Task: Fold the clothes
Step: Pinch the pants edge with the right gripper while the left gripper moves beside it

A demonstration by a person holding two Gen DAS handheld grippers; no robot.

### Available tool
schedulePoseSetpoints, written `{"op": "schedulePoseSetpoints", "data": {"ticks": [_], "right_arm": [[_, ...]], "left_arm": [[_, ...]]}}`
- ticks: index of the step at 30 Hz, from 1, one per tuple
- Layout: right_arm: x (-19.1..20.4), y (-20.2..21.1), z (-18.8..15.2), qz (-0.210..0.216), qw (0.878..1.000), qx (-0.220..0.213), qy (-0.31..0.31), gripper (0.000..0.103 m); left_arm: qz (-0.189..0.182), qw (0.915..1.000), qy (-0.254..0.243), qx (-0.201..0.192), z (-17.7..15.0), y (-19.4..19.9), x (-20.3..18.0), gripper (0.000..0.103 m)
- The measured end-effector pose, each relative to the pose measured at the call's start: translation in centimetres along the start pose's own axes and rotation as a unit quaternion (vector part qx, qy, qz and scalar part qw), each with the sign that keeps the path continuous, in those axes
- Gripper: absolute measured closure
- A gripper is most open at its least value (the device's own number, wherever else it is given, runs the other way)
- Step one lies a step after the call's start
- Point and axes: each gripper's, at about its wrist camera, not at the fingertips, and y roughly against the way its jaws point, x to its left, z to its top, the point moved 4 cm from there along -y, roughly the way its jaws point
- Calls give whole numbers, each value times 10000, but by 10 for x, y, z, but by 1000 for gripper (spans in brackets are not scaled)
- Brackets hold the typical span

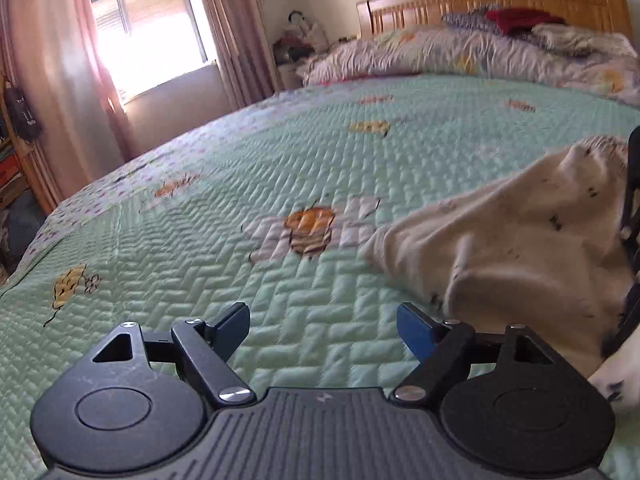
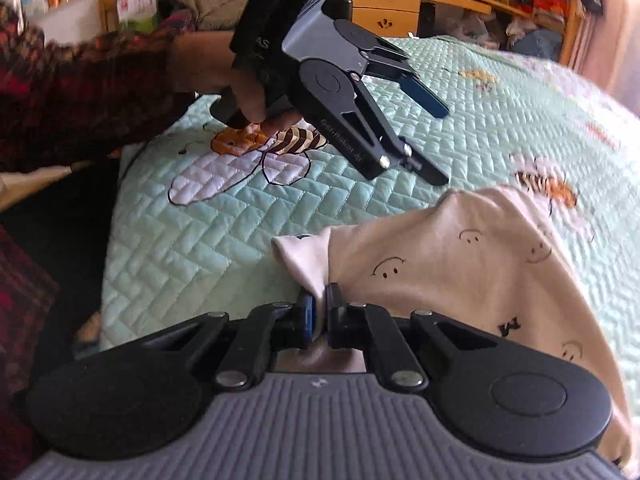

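A cream garment with small black smiley faces (image 2: 460, 272) lies bunched on the green quilted bedspread (image 2: 200, 240). My right gripper (image 2: 319, 316) is shut on a pale edge of that garment, lifting it off the quilt. In the left wrist view the same garment (image 1: 520, 240) sits at the right, raised in a peak. My left gripper (image 1: 323, 326) is open with nothing between its fingers, hovering over bare quilt to the left of the cloth. From the right wrist view the left gripper (image 2: 440, 144) hangs open above the bed, held by a hand (image 2: 248, 92) in a dark red patterned sleeve.
The bedspread (image 1: 240, 184) carries bee and flower patches. A rumpled duvet (image 1: 460, 56) and clothes pile against the wooden headboard (image 1: 500, 0). Curtains and a bright window (image 1: 148, 28) stand at the left. A cluttered wooden desk with drawers (image 2: 384, 0) stands beyond the bed.
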Motion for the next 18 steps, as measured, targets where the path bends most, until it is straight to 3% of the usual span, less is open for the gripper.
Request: {"op": "schedulePoseSetpoints", "data": {"ticks": [5,8,15,18], "right_arm": [[-27,8,-12,611,9926,-314,-1005,96],[-35,12,-17,805,9873,-460,-1292,98],[-44,19,-27,1018,9806,-733,-1508,98],[-47,22,-31,1114,9776,-832,-1579,98]], "left_arm": [[-653,9978,93,-87,6,-14,-1,23],[-1076,9939,160,-158,10,-22,-2,31],[-1924,9807,160,-301,19,-35,-7,73],[-2084,9777,112,-237,21,-45,-7,74]]}}
